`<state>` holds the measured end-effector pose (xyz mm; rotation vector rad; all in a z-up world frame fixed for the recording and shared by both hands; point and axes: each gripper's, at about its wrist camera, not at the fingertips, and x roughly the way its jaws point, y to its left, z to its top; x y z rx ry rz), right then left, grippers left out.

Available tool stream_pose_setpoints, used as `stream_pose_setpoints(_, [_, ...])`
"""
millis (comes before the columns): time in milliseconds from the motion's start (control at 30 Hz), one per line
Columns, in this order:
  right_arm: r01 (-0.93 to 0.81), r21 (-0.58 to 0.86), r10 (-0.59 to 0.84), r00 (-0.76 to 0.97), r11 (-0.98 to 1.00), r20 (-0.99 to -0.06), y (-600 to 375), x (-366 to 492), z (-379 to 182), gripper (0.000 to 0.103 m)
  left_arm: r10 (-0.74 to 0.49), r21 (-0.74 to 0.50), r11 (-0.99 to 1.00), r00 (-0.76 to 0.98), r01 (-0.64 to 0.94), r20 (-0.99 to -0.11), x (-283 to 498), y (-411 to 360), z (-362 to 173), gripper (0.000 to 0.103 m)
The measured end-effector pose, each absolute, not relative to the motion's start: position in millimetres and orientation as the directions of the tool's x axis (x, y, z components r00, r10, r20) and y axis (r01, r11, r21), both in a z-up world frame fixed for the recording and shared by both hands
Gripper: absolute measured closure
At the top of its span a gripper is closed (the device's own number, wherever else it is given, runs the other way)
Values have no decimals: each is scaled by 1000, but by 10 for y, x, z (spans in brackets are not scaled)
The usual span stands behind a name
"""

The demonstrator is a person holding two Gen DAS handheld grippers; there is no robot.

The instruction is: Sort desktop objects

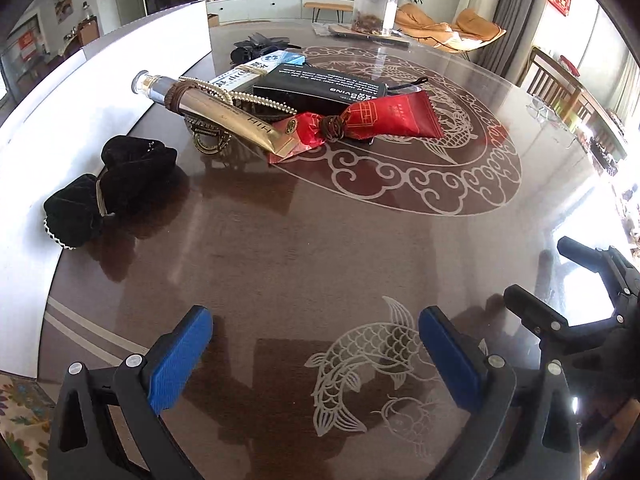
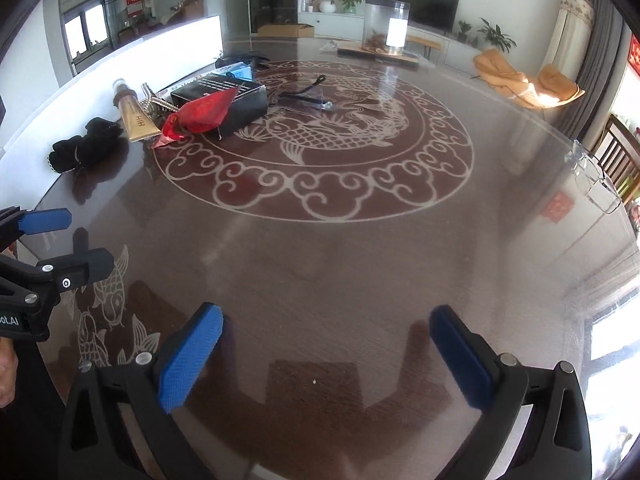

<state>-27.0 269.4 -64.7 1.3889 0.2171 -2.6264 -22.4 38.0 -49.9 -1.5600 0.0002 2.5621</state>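
Observation:
A pile of objects lies at the far left of the round table. It holds a gold tube (image 1: 224,114) (image 2: 138,120), a red foil packet (image 1: 360,122) (image 2: 204,114), a black box (image 1: 320,90) (image 2: 224,98), a blue-white carton (image 1: 260,66), a bead string (image 1: 248,98) and a bronze ornament (image 1: 208,134). A black velvet bow (image 1: 108,188) (image 2: 84,146) lies apart to the left. My left gripper (image 1: 316,344) is open and empty, well short of the pile. My right gripper (image 2: 326,344) is open and empty over bare table.
A white board (image 1: 132,44) stands along the table's left edge. A clear jar (image 1: 374,8) (image 2: 386,26) on a tray stands at the far side. Clear glasses (image 2: 596,176) lie near the right edge. Dark glasses (image 2: 308,96) lie by the box.

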Motion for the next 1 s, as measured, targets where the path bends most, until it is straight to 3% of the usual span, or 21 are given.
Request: stream_pose_setpoints(1000, [207,-14,-110,-573,-978,-812,2595,-330,-681,0,26,1,-998,-446,-60,-895,-324,444,-608,0])
